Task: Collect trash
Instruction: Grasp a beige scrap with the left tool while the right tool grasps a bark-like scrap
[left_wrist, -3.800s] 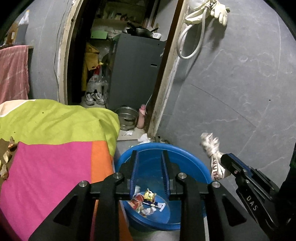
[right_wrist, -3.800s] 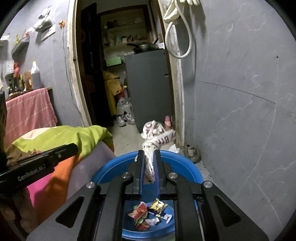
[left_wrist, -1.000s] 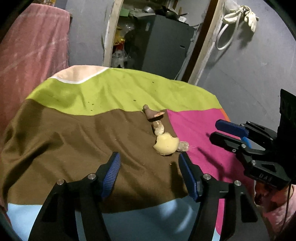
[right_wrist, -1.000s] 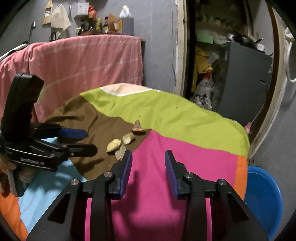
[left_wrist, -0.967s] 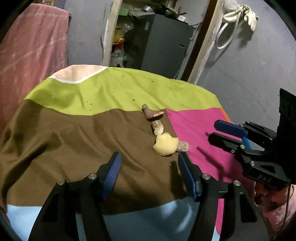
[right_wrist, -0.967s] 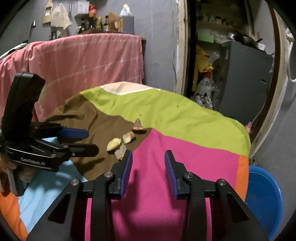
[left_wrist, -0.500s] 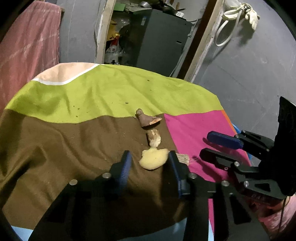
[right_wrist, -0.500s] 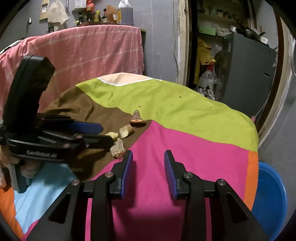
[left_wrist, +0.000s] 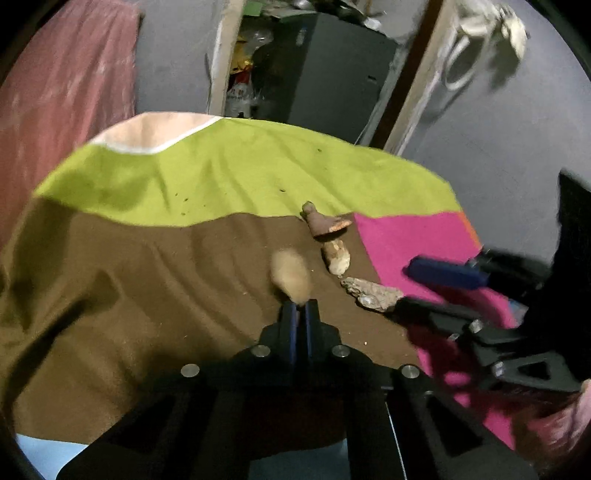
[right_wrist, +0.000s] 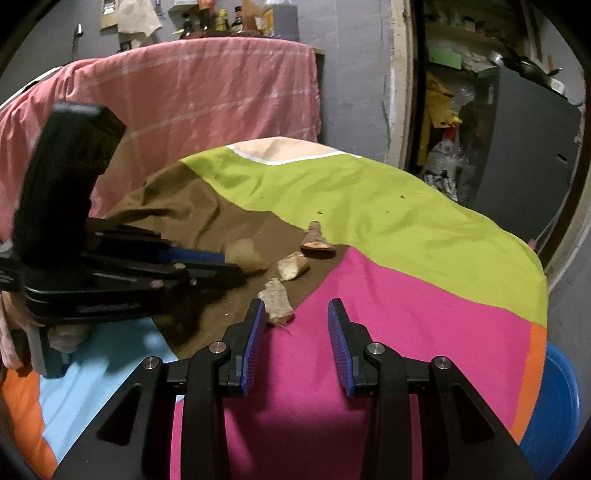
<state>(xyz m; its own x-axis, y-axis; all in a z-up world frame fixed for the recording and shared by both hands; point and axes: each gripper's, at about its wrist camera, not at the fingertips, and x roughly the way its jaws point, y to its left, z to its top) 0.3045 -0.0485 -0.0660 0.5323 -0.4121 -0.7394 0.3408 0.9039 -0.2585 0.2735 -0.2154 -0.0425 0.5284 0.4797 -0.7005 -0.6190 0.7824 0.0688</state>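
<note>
The left gripper (left_wrist: 300, 308) is pinching the pale yellow scrap (left_wrist: 291, 277) by its near edge; a second ago its jaws were standing wide on either side of that scrap, and they have just been closing down onto it. The scrap is showing blurred, sticking out past the blue pads, a little off the brown part of the patchwork cloth (left_wrist: 147, 266). In the right wrist view the same scrap (right_wrist: 245, 254) is sitting at the tip of the left gripper (right_wrist: 231, 264).

The right gripper (right_wrist: 297, 319) is holding its jaws partly apart with nothing between them, the same gap as before. It is now hanging closer to the rough grey-brown piece (right_wrist: 277, 301), whose end is lying just beside its left pad. Two more scraps are lying where they were: the pale chunk (right_wrist: 293, 267) and the brown stub (right_wrist: 316, 240) at the edge of the green patch. The blue basin (right_wrist: 550, 410) is showing at the lower right, beyond the cloth's orange edge.
</note>
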